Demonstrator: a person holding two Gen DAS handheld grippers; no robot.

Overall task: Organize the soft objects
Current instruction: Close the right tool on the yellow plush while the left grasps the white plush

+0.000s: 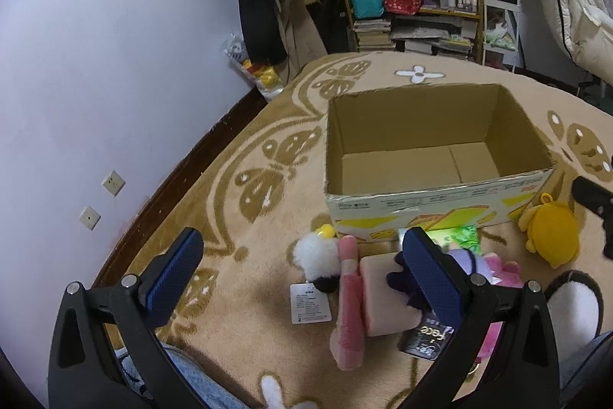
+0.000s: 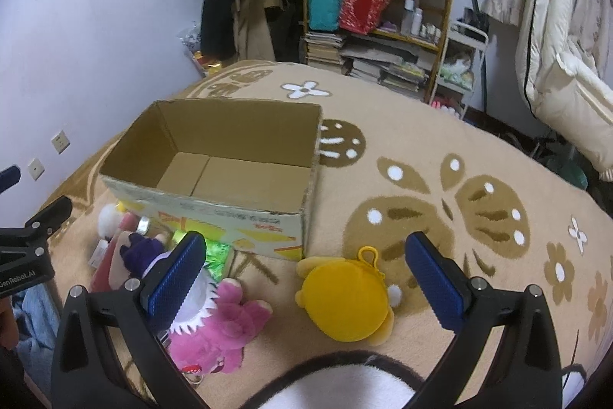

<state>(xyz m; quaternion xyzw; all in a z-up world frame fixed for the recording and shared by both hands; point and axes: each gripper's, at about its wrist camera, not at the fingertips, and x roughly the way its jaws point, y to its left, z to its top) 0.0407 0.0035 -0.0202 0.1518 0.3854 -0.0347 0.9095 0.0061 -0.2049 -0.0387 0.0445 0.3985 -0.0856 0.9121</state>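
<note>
An open, empty cardboard box (image 1: 436, 202) (image 2: 214, 213) stands on the patterned carpet. Soft toys lie in front of it: a white and black plush (image 1: 320, 261), a pink plush block (image 1: 377, 294), a purple plush (image 2: 140, 250), a pink plush (image 2: 222, 324) and a yellow plush (image 2: 346, 301) (image 1: 551, 236). My left gripper (image 1: 302, 271) is open and empty above the white plush. My right gripper (image 2: 306, 275) is open and empty, jaws either side of the yellow plush, above it.
A black and white plush (image 2: 345, 382) lies at the near edge. A shiny green packet (image 2: 216, 253) and a dark packet (image 1: 425, 340) lie among the toys. A cluttered shelf (image 2: 379, 10) and hanging clothes stand behind the carpet. The wall is on the left.
</note>
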